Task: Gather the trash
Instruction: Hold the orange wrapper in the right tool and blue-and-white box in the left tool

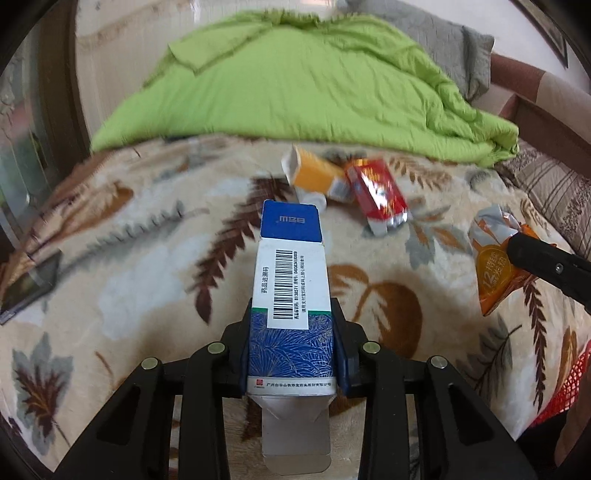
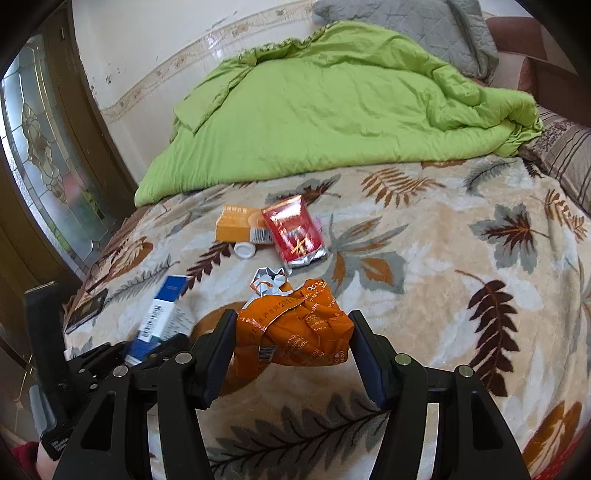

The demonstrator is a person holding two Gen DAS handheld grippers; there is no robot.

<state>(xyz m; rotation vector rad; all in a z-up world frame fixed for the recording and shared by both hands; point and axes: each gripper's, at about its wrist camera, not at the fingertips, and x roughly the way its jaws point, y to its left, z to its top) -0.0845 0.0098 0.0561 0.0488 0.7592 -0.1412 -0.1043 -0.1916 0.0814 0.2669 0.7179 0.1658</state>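
Note:
My left gripper [image 1: 293, 314] is shut on a blue and white medicine box [image 1: 290, 266], held lengthwise above the leaf-patterned blanket [image 1: 129, 258]. The same box [image 2: 159, 314] shows at the lower left of the right wrist view. My right gripper [image 2: 293, 321] is shut on a crumpled orange snack packet [image 2: 295, 332], which fills the gap between both pads. That packet [image 1: 495, 269] and one right finger [image 1: 546, 266] appear at the right of the left wrist view. Farther up the bed lie an orange box [image 2: 240, 229], a red foil packet [image 2: 295, 232] and a white cap [image 2: 244, 251].
A green quilt [image 2: 332, 103] and a grey pillow [image 2: 406, 22] cover the far end of the bed. A dark flat object [image 2: 86, 310] lies at the bed's left edge, beside a glass-panelled door [image 2: 48, 155]. Something of red mesh [image 1: 565, 387] sits at the lower right.

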